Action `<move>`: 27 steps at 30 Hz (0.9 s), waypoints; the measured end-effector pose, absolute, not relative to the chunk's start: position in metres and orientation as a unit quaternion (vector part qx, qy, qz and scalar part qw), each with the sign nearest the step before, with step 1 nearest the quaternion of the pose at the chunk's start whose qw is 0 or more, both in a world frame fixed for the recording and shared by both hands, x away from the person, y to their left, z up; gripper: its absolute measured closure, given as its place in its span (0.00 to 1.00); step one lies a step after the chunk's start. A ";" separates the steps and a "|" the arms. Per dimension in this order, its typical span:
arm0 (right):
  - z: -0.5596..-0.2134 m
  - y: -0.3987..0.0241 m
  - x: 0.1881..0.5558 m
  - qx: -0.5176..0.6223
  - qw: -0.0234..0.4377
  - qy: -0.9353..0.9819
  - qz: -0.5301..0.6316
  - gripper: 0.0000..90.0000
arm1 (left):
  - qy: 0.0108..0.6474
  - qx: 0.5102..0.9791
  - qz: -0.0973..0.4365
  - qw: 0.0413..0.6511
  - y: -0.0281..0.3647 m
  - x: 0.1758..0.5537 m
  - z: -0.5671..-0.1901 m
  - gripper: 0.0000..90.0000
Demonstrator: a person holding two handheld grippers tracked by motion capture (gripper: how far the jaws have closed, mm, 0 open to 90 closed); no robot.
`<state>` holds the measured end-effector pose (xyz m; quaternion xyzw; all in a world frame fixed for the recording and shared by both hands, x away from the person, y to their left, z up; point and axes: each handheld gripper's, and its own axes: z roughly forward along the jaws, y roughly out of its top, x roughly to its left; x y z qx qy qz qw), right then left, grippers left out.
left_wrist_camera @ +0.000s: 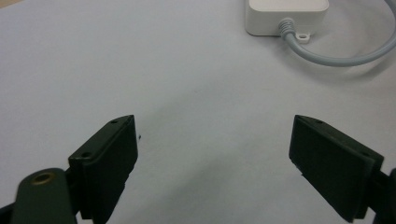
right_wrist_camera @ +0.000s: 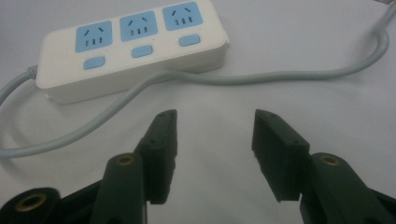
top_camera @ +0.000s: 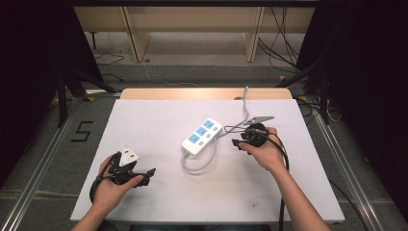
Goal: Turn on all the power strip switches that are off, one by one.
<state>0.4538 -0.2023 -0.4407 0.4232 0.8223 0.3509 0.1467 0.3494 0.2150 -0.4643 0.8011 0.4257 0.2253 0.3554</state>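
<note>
Centrally on the white table cover (top_camera: pixel 159 192) lies a white power strip (top_camera: pixel 202 137), set on a diagonal, with three blue sockets and three blue switches on its top face. Its grey cord (top_camera: pixel 197 166) leaves the near-left end, loops toward the near side, passes along the strip's right side and runs off toward the far edge of the table. Left gripper (top_camera: pixel 144 175): held in the person's left hand (top_camera: pixel 113 185) at the near-left of the table, well apart from the strip; jaws spread wide, nothing between them, only bare cover beneath. From the left gripper view the same gripper (left_wrist_camera: pixel 212 154) faces the strip's cord end (left_wrist_camera: pixel 285 14), where the cord emerges beside a small mounting lug. Right gripper (top_camera: pixel 236 143): held in the person's right hand (top_camera: pixel 267 154) just to the right of the strip, its grey three-cornered plate on top and a black cable trailing back along the forearm; jaws parted moderately, empty. From the right gripper view this gripper (right_wrist_camera: pixel 215 144) points at the long side of the strip (right_wrist_camera: pixel 135 51), the cord (right_wrist_camera: pixel 280 77) lying across the cover between the jaws and the strip. Beyond the far edge of the table: a wooden bench frame (top_camera: pixel 192 29) and loose cables on the floor.
</note>
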 end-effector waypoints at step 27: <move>-0.456 -0.239 0.384 0.412 0.179 0.783 0.430 0.43 | 0.432 0.797 0.220 0.360 0.217 0.351 -0.465 0.17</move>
